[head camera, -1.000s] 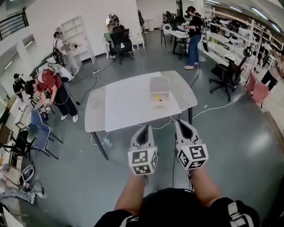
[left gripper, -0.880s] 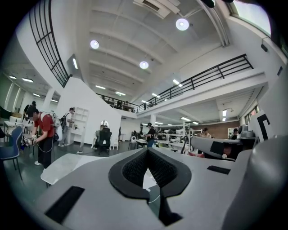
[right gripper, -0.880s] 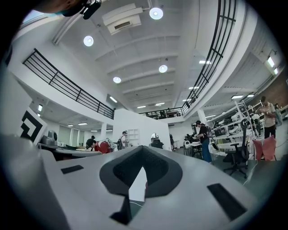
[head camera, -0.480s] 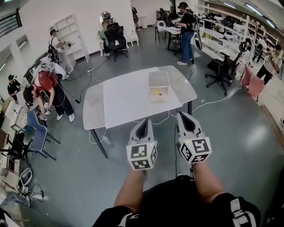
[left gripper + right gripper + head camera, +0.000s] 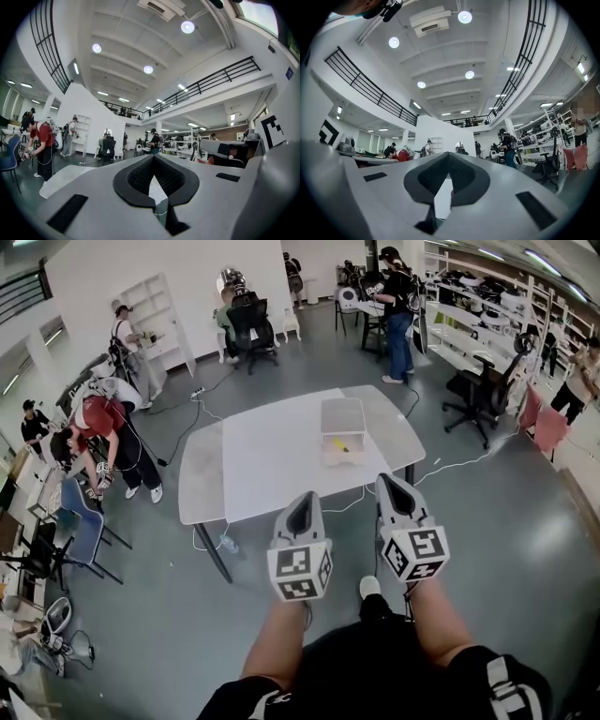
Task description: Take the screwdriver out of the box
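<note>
A clear plastic box (image 5: 342, 418) stands at the right end of a white table (image 5: 267, 460), with a yellow screwdriver (image 5: 339, 443) lying inside it. Both grippers are held out level in front of the table's near edge, well short of the box. The left gripper (image 5: 302, 497) is shut with nothing in it; in the left gripper view its tips (image 5: 153, 158) meet. To its right, the right gripper (image 5: 390, 481) is also shut and empty, jaws closed in the right gripper view (image 5: 447, 154). The box is not visible in either gripper view.
Cables (image 5: 450, 465) trail over the grey floor by the table's legs. A person in red (image 5: 103, 423) bends over at the left beside a blue chair (image 5: 80, 521). Black office chairs (image 5: 478, 395) and workbenches stand at the right, with more people at the back.
Both grippers have moved a little forward toward the table's near edge, still shut. A shoe now shows below them as the person steps closer.
</note>
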